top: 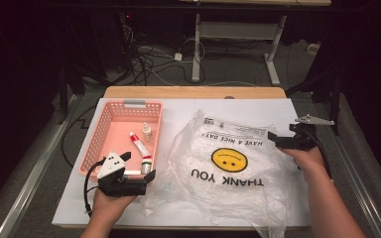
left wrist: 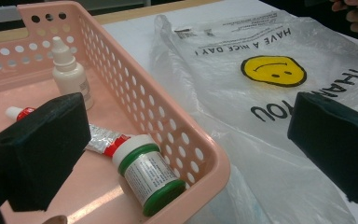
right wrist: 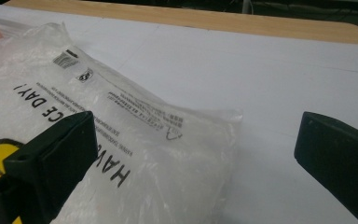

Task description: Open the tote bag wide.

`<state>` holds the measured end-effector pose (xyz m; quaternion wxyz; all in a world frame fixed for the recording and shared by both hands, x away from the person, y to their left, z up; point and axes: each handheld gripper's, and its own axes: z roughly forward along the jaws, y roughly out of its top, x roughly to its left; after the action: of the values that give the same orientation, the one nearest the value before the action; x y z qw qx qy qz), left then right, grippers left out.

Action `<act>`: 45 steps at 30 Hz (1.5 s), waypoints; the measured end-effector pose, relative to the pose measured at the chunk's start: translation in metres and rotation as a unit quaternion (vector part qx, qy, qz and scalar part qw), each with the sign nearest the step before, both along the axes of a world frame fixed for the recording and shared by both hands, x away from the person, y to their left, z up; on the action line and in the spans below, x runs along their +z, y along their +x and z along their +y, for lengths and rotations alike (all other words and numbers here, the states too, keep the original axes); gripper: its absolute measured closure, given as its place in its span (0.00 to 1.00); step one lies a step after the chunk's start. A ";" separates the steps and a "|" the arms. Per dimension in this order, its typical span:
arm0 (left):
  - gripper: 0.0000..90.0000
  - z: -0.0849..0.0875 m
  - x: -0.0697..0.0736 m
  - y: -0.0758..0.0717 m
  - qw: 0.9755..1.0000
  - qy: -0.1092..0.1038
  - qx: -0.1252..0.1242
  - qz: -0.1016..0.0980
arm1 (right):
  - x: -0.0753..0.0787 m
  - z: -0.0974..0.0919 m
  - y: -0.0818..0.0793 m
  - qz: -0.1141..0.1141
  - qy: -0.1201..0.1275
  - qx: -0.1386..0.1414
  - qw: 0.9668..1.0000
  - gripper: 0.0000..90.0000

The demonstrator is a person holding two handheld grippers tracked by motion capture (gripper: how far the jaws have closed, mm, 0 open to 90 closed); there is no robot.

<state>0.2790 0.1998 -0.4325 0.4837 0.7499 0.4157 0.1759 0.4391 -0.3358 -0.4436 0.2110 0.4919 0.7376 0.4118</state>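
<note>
Lying flat at table centre: clear plastic bag [top: 228, 158] with yellow smiley print. Sitting to its left: pink basket [top: 110, 130] holding a dropper bottle [left wrist: 70, 74], a tube [top: 140, 144] and a green-capped jar [left wrist: 148, 175]. Hovering at basket's near right corner: left gripper [top: 146, 178], jaws spread, grasping nothing. Hovering over bag's far right edge: right gripper [top: 274, 138], jaws likewise spread, empty.

A thin, crinkled, glossy clear plastic bag [top: 228, 158] is lying beside the pink perforated plastic basket [top: 110, 115], both resting on matt white paper [top: 258, 106] covering wood.
</note>
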 end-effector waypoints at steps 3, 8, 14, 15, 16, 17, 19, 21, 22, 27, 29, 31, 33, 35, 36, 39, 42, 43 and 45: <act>0.00 0.001 0.000 0.000 1.000 -0.003 0.000 0.001 | -0.004 0.001 0.008 0.010 -0.009 -0.004 1.000 0.01; 0.00 0.000 -0.001 0.000 1.000 -0.002 -0.002 0.003 | -0.023 0.005 0.024 0.055 -0.015 0.006 0.998 0.01; 0.00 -0.002 -0.002 0.001 1.000 -0.001 -0.005 0.008 | -0.038 0.012 0.028 0.082 -0.037 0.018 0.996 0.04; 0.00 -0.002 -0.002 0.000 1.000 0.000 -0.006 0.007 | -0.040 0.013 0.029 0.089 -0.039 0.025 0.995 0.09; 0.00 -0.002 -0.002 0.000 1.000 0.001 -0.006 0.007 | -0.040 0.013 0.029 0.089 -0.039 0.025 0.995 0.09; 0.00 -0.002 -0.002 0.000 1.000 0.000 -0.006 0.006 | -0.040 0.013 0.028 0.091 -0.041 0.028 0.995 0.11; 0.00 -0.001 -0.002 0.001 1.000 -0.002 -0.006 0.007 | -0.041 0.016 0.028 0.089 -0.050 0.037 0.994 0.13; 0.00 0.000 -0.002 0.001 1.000 -0.003 -0.006 0.008 | -0.041 0.018 0.025 0.085 -0.064 0.043 0.993 0.22; 0.00 0.000 -0.002 0.001 1.000 0.000 -0.004 0.007 | -0.040 0.019 0.024 0.082 -0.062 0.048 0.994 0.27; 0.00 0.001 0.000 0.000 1.000 -0.001 -0.003 0.004 | -0.040 0.022 0.018 0.074 -0.065 0.073 0.992 0.43; 0.00 0.002 0.000 0.000 1.000 -0.001 -0.002 0.003 | -0.040 0.023 0.017 0.070 -0.074 0.075 0.992 0.47; 0.00 0.001 0.000 0.001 1.000 -0.004 -0.003 0.004 | -0.040 0.023 0.015 0.062 -0.081 0.078 0.992 0.56; 0.00 0.001 -0.001 0.001 1.000 -0.004 -0.004 0.006 | -0.041 0.025 0.013 0.055 -0.086 0.085 0.991 0.66; 0.00 0.001 -0.001 0.001 1.000 -0.004 -0.005 0.007 | -0.041 0.026 0.011 0.054 -0.090 0.093 0.990 0.72; 0.00 0.000 -0.001 0.001 1.000 -0.003 -0.005 0.007 | -0.041 0.026 0.011 0.054 -0.090 0.093 0.990 0.72; 0.00 0.000 -0.001 0.001 1.000 0.001 -0.004 0.008 | -0.041 0.027 0.009 0.053 -0.089 0.100 0.990 0.81; 0.00 0.000 -0.001 0.001 1.000 0.003 -0.007 0.008 | -0.040 0.027 0.007 0.057 -0.081 0.105 0.990 0.95; 0.00 0.000 -0.001 0.001 1.000 0.004 -0.007 0.008 | -0.040 0.027 0.007 0.057 -0.080 0.107 0.989 0.97; 0.00 0.000 -0.002 0.002 1.000 0.002 -0.008 0.010 | -0.040 0.027 0.006 0.057 -0.080 0.107 0.989 0.98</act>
<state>0.2808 0.1997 -0.4343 0.4794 0.7558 0.4143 0.1653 0.4454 -0.3088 -0.4841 0.1619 0.4145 0.8274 0.3425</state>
